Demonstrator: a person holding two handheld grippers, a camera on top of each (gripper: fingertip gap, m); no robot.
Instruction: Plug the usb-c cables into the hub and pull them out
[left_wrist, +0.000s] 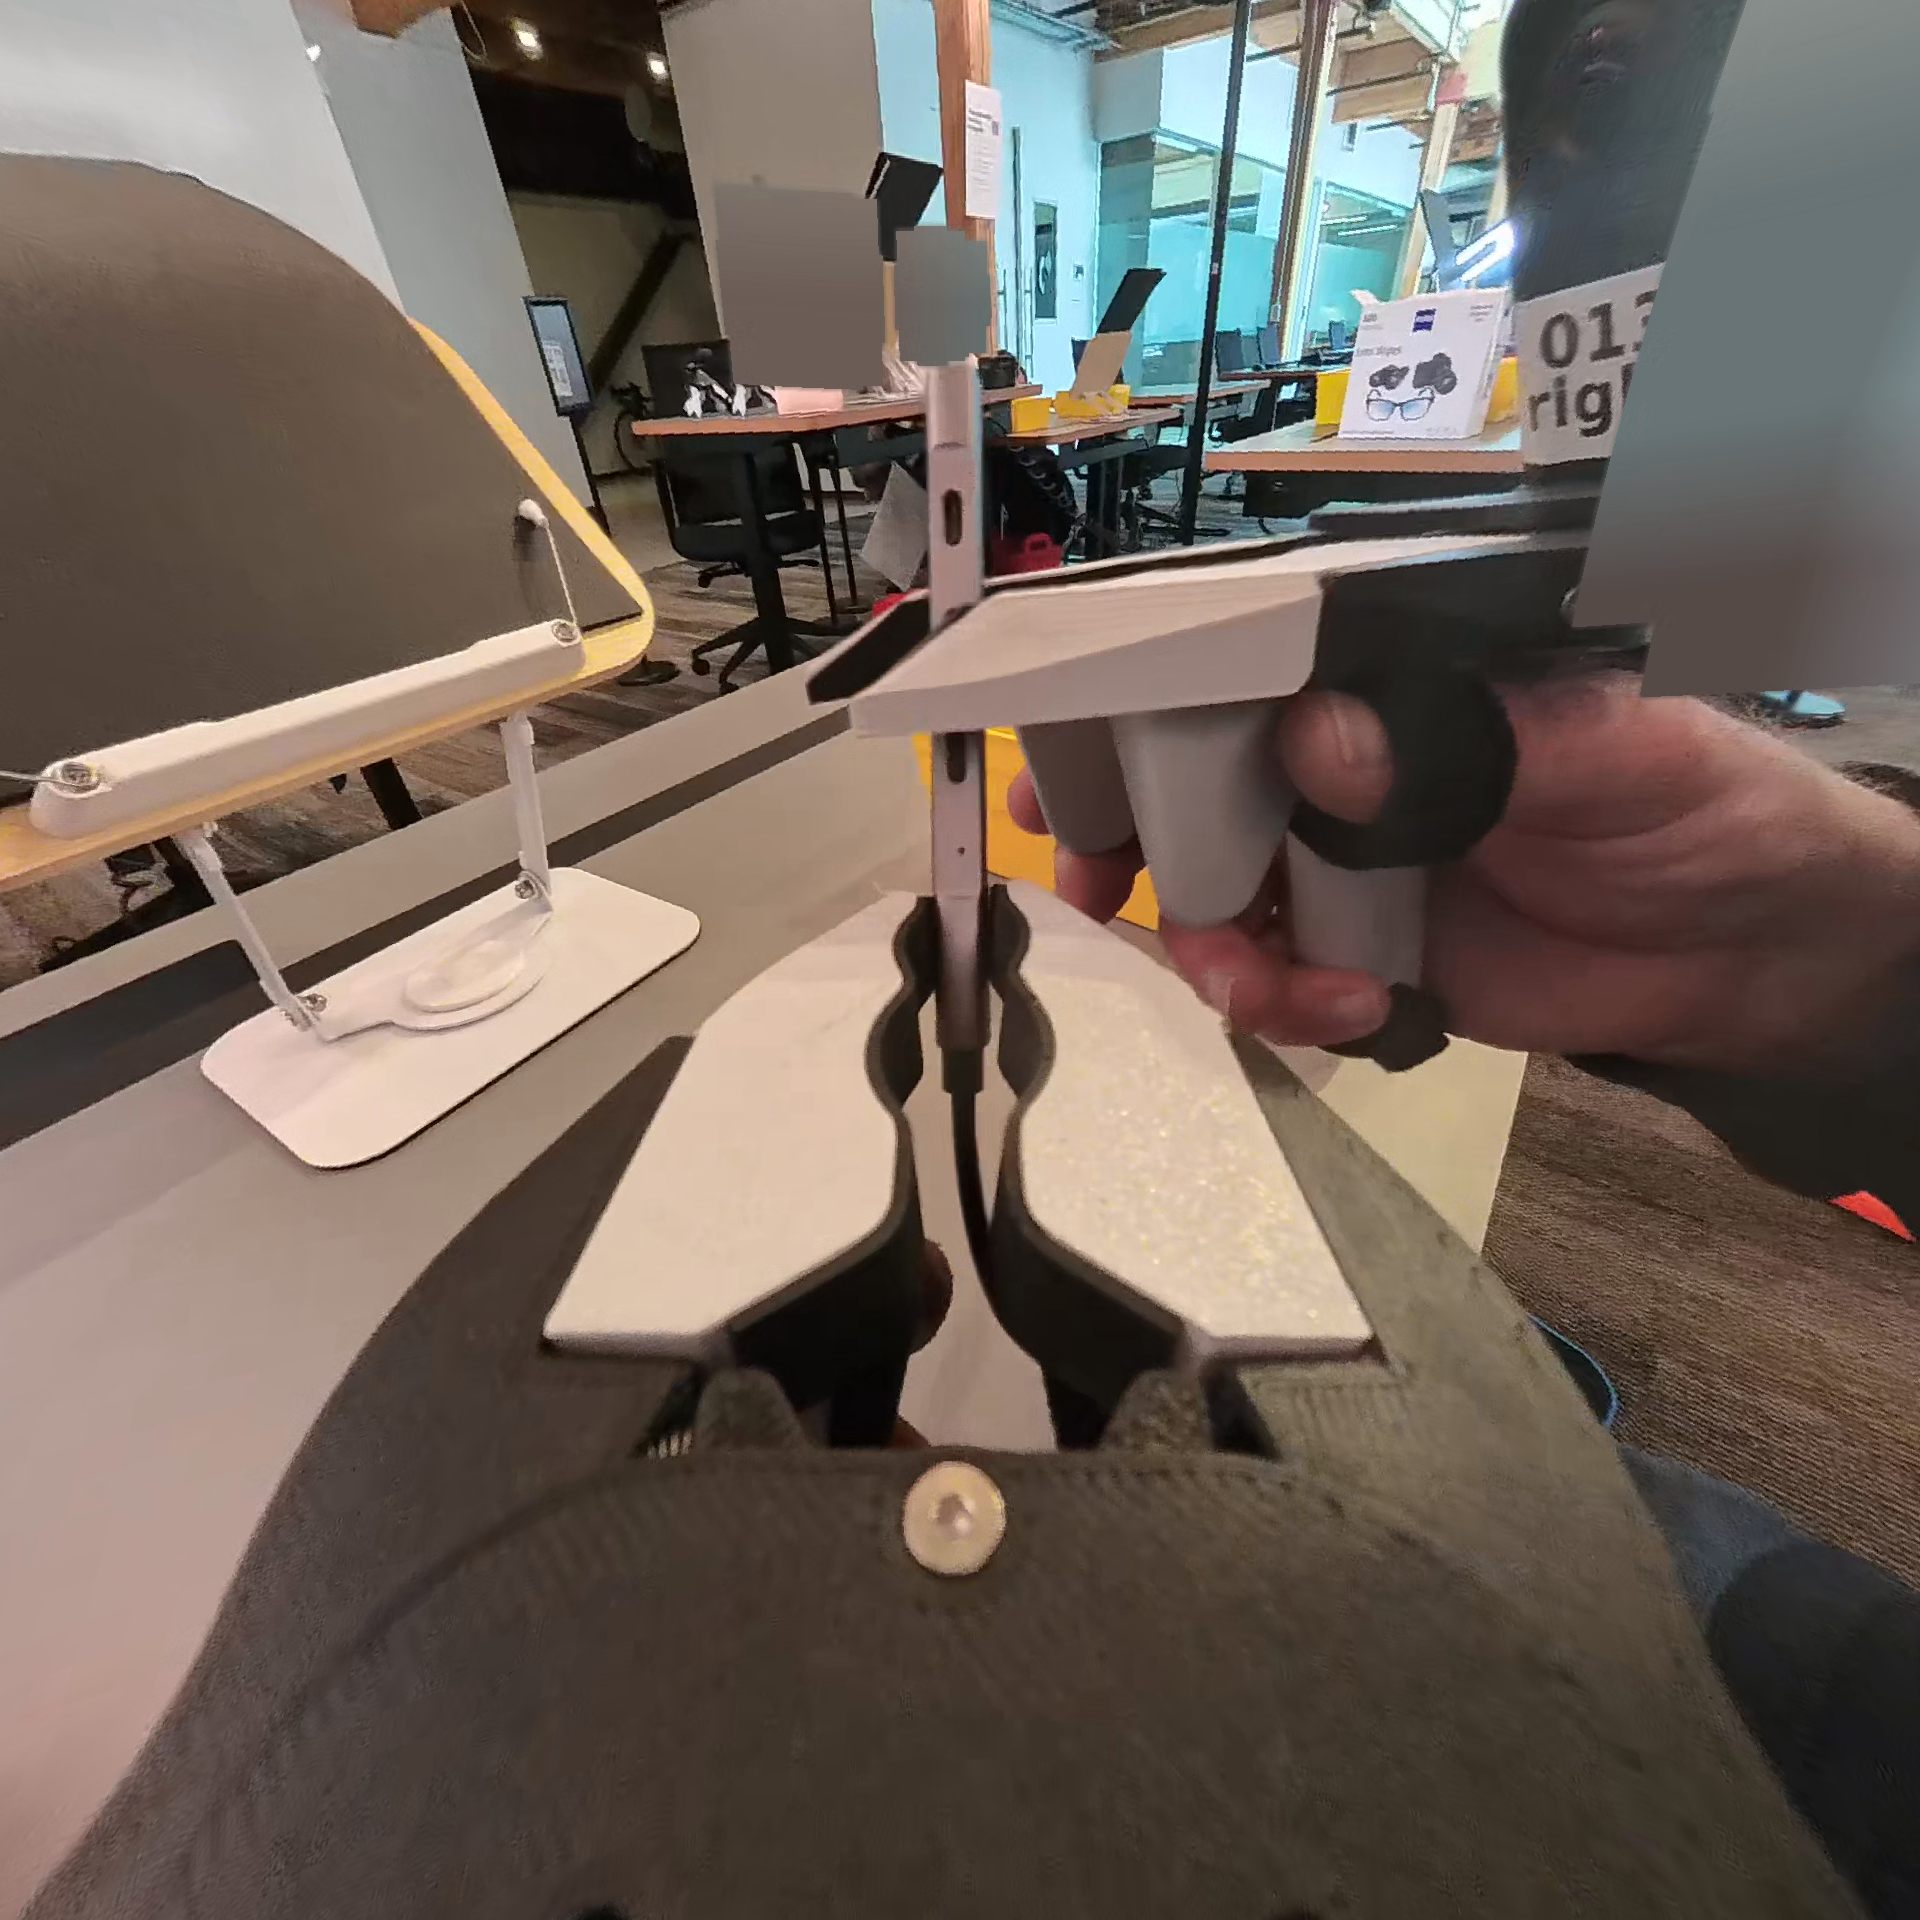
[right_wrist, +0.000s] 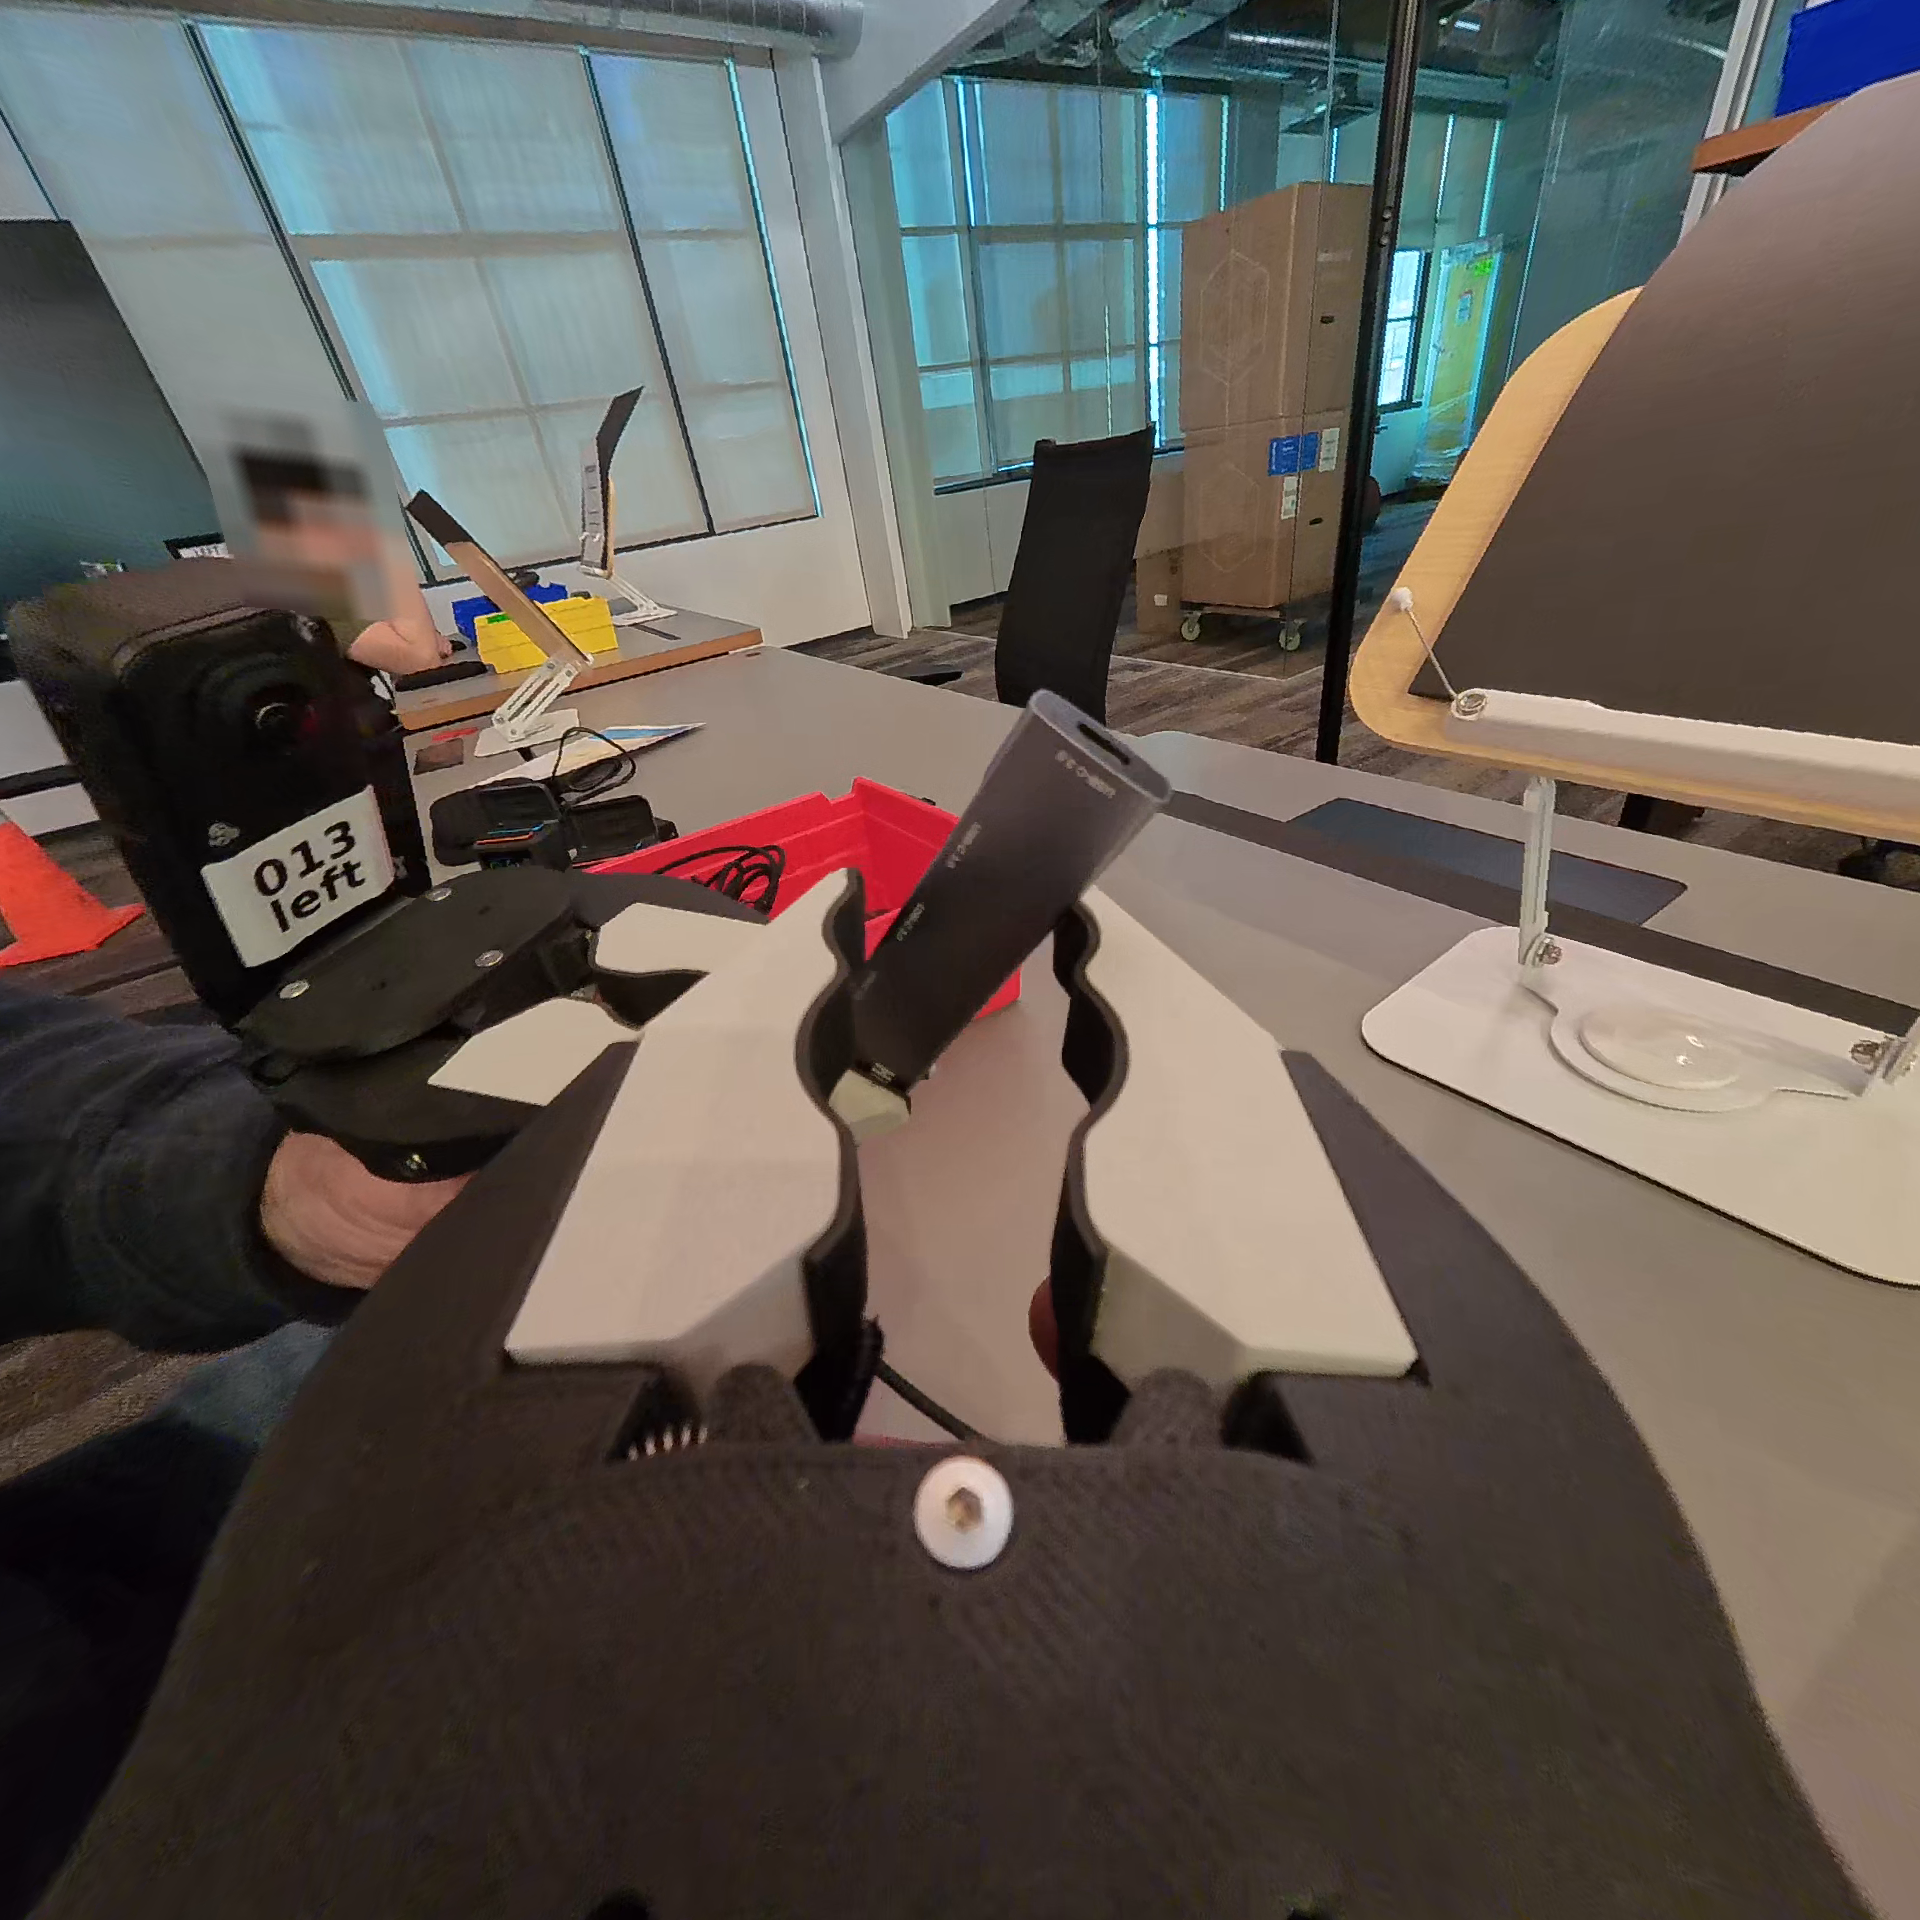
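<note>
The slim grey metal usb-c hub (left_wrist: 957, 727) is held up in the air above the grey counter (left_wrist: 187, 1278), between the two grippers. The left gripper (left_wrist: 958, 966) has its white fingers (left_wrist: 769, 1132) closed on the lower end of the hub, where a black cable (left_wrist: 971, 1195) comes out and runs back between them. In the left wrist view the hub stands upright and shows its thin edge with small ports.

The right gripper (right_wrist: 961, 977) comes from the right side, held by a hand (left_wrist: 1621, 883), and its fingers (right_wrist: 717, 1132) stand open around the middle of the hub. In the right wrist view the hub (right_wrist: 997, 894) leans to the far right, and its top end with an oval port is free. It lies close to the left finger, but I cannot tell if it touches.

A red plastic bin (right_wrist: 831, 831) with black cables (right_wrist: 743, 868) inside stands on the counter behind the hub. A white stand (left_wrist: 447, 997) that carries a tilted board is on the counter near by.
</note>
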